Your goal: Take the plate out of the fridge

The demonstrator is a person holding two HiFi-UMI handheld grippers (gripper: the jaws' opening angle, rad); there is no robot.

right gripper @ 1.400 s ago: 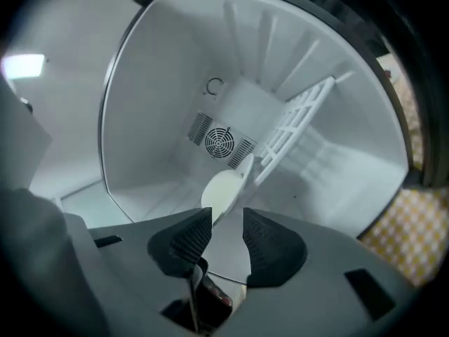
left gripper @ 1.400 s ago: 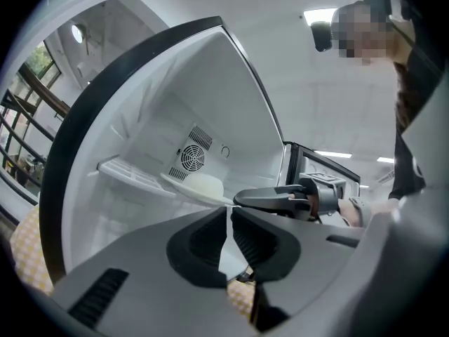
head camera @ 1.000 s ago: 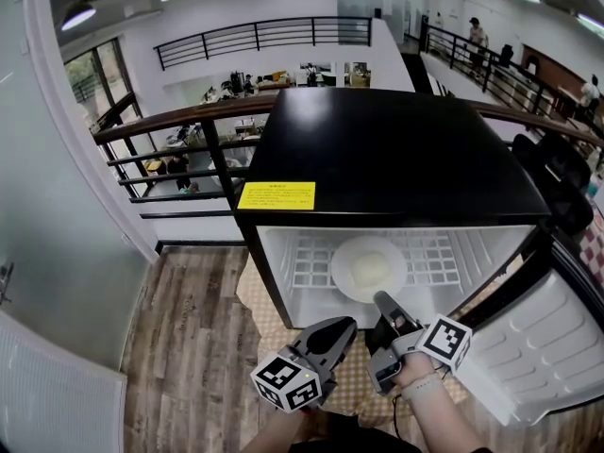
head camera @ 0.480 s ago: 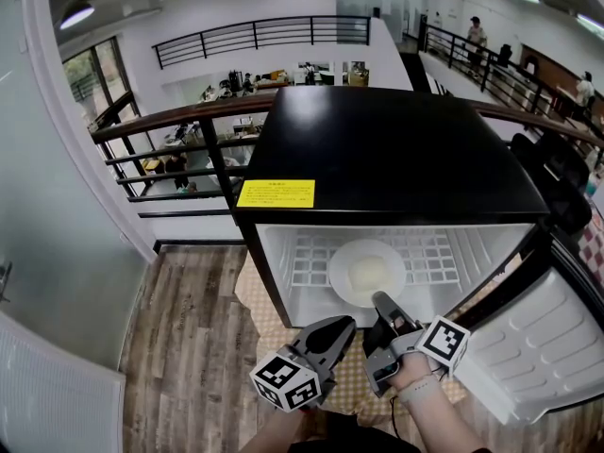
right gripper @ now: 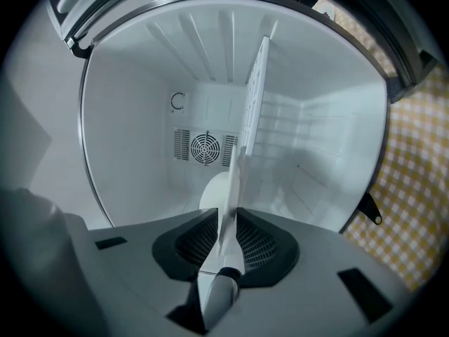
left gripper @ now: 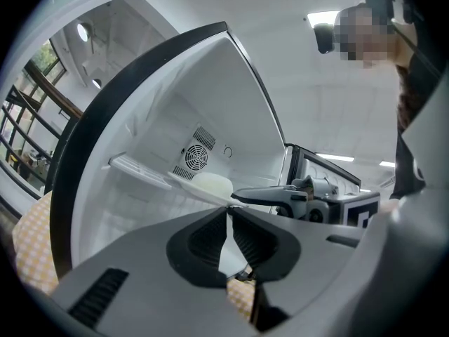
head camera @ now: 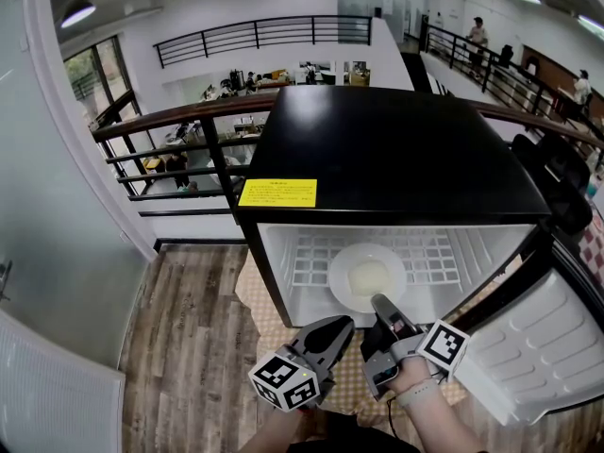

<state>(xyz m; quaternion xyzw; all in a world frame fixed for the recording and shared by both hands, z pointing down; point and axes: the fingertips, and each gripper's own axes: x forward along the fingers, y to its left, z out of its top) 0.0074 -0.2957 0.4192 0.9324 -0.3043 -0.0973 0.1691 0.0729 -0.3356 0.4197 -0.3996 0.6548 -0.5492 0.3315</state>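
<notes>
Head view: my right hand (head camera: 415, 371) reaches forward, and the right gripper (head camera: 380, 302) has its jaws clamped on the near rim of the plate (head camera: 343, 267). The plate lies on the wire shelf (head camera: 434, 258) inside the open fridge (head camera: 396, 159) and carries a pale lump (head camera: 368, 276). My left gripper (head camera: 342, 324) hangs just beside the right one, jaws together, holding nothing.

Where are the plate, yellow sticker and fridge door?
plate (head camera: 340, 272), head view, bare left rim.
yellow sticker (head camera: 277, 193), head view, its centre.
fridge door (head camera: 533, 347), head view, white inner liner of the open door.
</notes>
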